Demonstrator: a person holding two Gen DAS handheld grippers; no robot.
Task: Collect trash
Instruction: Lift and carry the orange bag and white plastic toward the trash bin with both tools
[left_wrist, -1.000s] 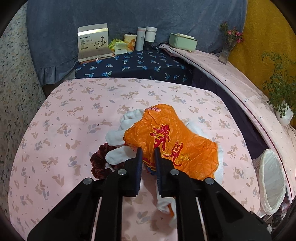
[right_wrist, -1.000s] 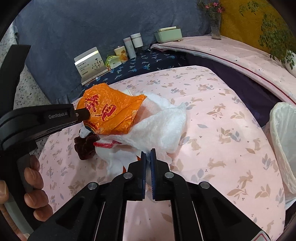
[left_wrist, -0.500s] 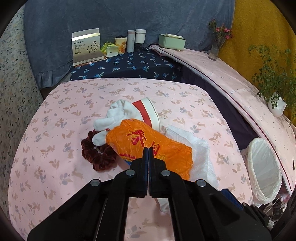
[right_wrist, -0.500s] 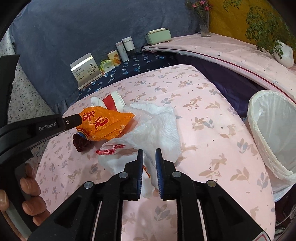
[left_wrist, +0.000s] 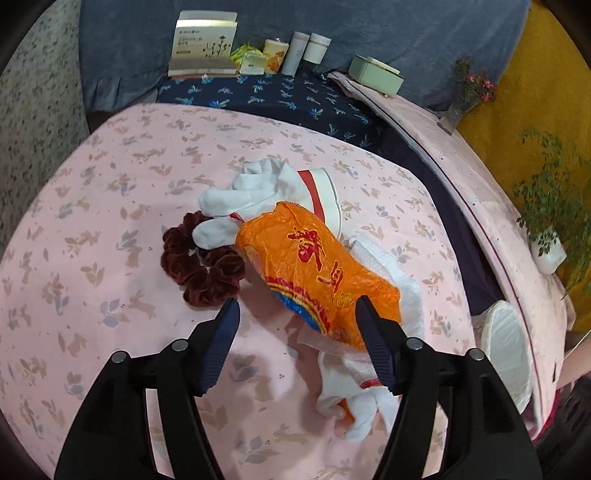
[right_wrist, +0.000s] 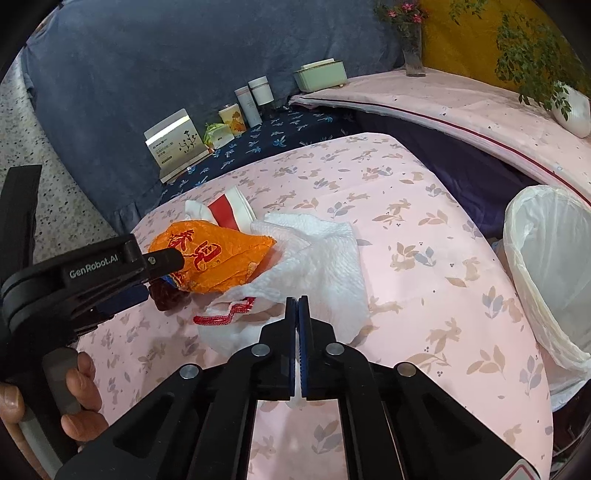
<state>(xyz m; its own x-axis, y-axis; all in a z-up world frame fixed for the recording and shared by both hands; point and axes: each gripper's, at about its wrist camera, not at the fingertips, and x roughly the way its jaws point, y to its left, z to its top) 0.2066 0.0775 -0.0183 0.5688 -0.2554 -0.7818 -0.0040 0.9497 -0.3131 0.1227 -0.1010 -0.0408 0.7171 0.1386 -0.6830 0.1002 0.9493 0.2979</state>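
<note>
Nearest to me, the right gripper (right_wrist: 297, 301) has its 2 jaws pressed together, and a strip of white shows in the slit between them, so I judge it is clamped on the near edge of the white paper towel (right_wrist: 325, 254); the contact itself is mostly hidden by the black fingers. The towel spreads away from that gripper across the pink rabbit-print tablecloth (right_wrist: 424, 295).

The left gripper (left_wrist: 297, 314) stands wide apart and holds nothing. Its right finger (left_wrist: 373, 336) lies against the near, lower end of the orange plastic bag (left_wrist: 314, 266), while the other finger sits just beside the dark red scrunchie (left_wrist: 203, 269). That is the relation the coming grab turns on: the bag lies straight ahead of the open tongs and slightly to their right, with its long axis running diagonally from far-left to near-right, so the jaws straddle only its near corner. I would say the left gripper is much the nearer of the 2 to the bag and needs a small shift rightward before closing.

Behind the bag lie white socks (left_wrist: 240, 195) and a white paper cup with a red band (left_wrist: 321, 192), all touching in 1 heap.

Farther right, off the table edge, stands the trash bin with a white liner (right_wrist: 546, 266), well apart from the heap and closer to the right gripper.

At the back, boxes and jars line the dark blue floral cloth (left_wrist: 295, 99).
</note>
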